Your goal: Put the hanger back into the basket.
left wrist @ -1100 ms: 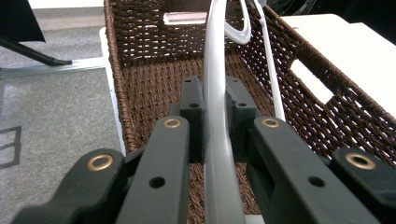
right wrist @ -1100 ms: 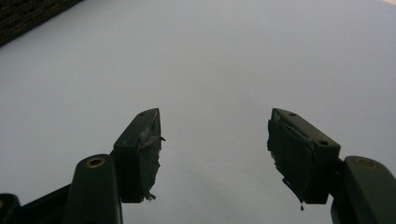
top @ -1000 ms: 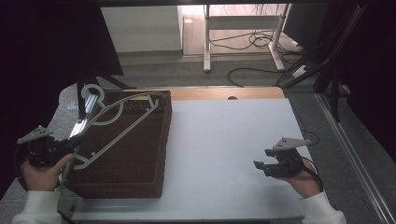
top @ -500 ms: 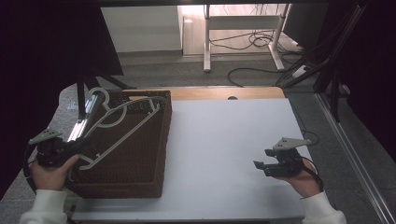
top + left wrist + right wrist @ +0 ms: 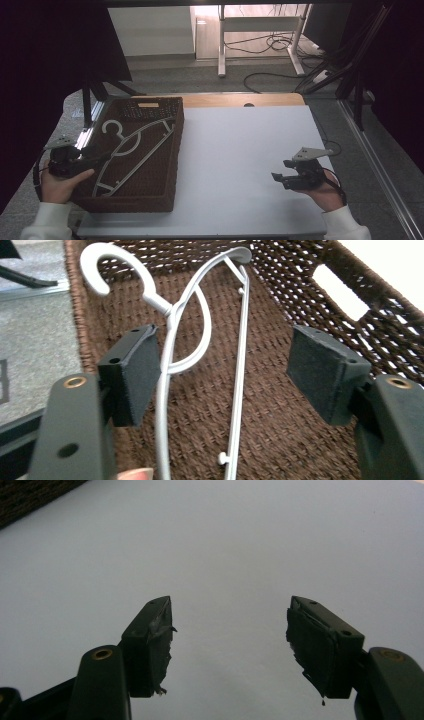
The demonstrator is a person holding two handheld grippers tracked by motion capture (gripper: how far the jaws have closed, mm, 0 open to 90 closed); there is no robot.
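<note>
A white plastic hanger [image 5: 134,144] lies flat inside a brown woven basket [image 5: 176,150] on the left part of the white table [image 5: 240,150]. My left gripper [image 5: 101,160] hovers at the basket's left rim, open. In the left gripper view the hanger [image 5: 239,365] passes between my open jaws, close to the left pad [image 5: 136,371], and I cannot tell if it touches. The basket's wall [image 5: 380,315] has a handle slot. My right gripper [image 5: 276,179] is held over bare table at the right, open and empty, as the right gripper view [image 5: 230,635] confirms.
Behind the table, a white desk frame [image 5: 221,45] and black cables [image 5: 280,45] sit on the grey floor. A black stand [image 5: 89,102] rises beside the basket's far left corner. The basket's corner [image 5: 30,495] shows far off in the right gripper view.
The hanger, held up over the basket's far left edge before, now lies down inside the basket. My left gripper has opened and drawn back toward the near left. The right gripper stayed put.
</note>
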